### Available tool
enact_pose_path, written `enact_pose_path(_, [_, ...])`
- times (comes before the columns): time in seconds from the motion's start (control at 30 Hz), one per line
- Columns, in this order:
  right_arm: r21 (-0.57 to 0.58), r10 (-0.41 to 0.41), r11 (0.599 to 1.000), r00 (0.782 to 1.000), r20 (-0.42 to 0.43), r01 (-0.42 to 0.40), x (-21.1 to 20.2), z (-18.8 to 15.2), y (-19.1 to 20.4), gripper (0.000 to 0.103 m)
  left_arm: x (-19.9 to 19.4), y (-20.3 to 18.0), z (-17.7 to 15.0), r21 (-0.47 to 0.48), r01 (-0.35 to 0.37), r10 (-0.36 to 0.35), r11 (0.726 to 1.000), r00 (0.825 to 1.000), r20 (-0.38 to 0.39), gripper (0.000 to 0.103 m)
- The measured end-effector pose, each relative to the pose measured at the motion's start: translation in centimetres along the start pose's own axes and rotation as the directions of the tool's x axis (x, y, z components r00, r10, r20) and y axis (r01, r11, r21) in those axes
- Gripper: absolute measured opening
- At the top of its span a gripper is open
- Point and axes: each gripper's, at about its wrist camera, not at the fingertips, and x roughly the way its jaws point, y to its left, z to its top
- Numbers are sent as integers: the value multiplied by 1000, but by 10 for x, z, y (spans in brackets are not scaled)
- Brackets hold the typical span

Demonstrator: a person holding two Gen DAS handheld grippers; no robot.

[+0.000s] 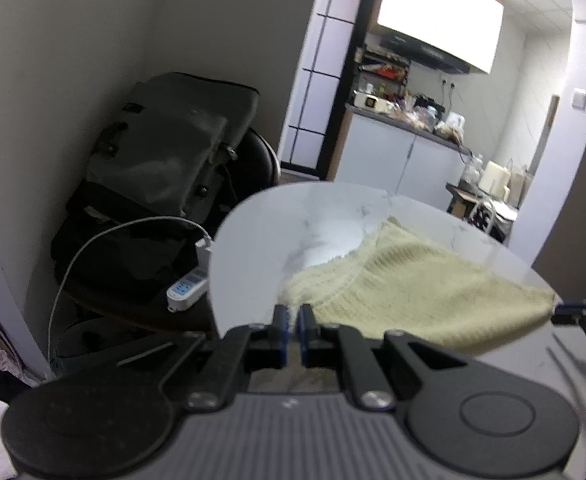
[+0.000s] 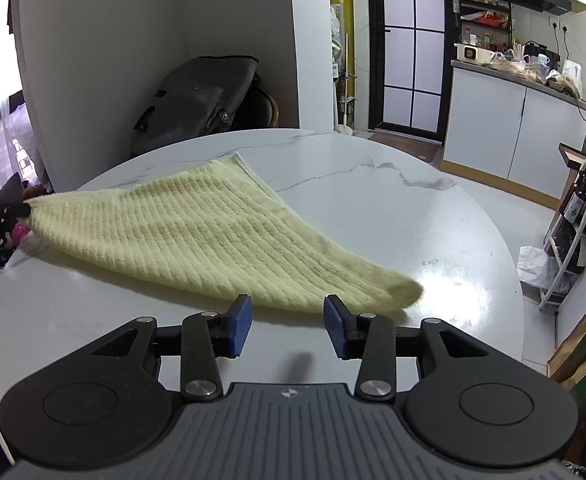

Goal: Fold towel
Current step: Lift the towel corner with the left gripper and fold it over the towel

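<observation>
A pale yellow ribbed towel [image 2: 197, 232] lies folded over on a round white marble table [image 2: 413, 216]. My left gripper [image 1: 292, 314] is shut on a corner of the towel [image 1: 413, 292] and holds that corner a little above the table; its tip also shows at the left edge of the right wrist view [image 2: 23, 211]. My right gripper [image 2: 287, 312] is open and empty, its blue pads [image 2: 241, 322] just in front of the towel's near folded edge. The right gripper's tip shows at the far right of the left wrist view [image 1: 573, 310].
A grey backpack [image 1: 173, 152] sits on a dark chair beside the table, with a white power strip [image 1: 187, 288] and cable. A kitchen counter [image 2: 525, 80] with clutter stands behind. A white wire rack [image 2: 573, 232] and paper bags [image 2: 581, 364] stand at the right.
</observation>
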Motion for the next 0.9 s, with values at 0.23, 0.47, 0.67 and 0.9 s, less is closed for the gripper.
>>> enact_pose_path(0.23, [20,18,1000,999,41,-19,-9,-7,7,46,-18,2,13,34,-25,25,999,1000,15,6])
enact_pose_path(0.47, [36,34,999,997,64,-36,-13,-26,15,53,-21,-18,29,57,8,-10,998,999,38,6])
enact_pose_path(0.67, [51,62,997,996,65,-65,-24,-41,15,53,-17,-49,41,70,68,-71,995,997,44,6])
enact_pose_path(0.9, [48,85,995,993,79,-88,-31,-49,17,54,-10,-83,50,117,96,-102,988,994,46,6])
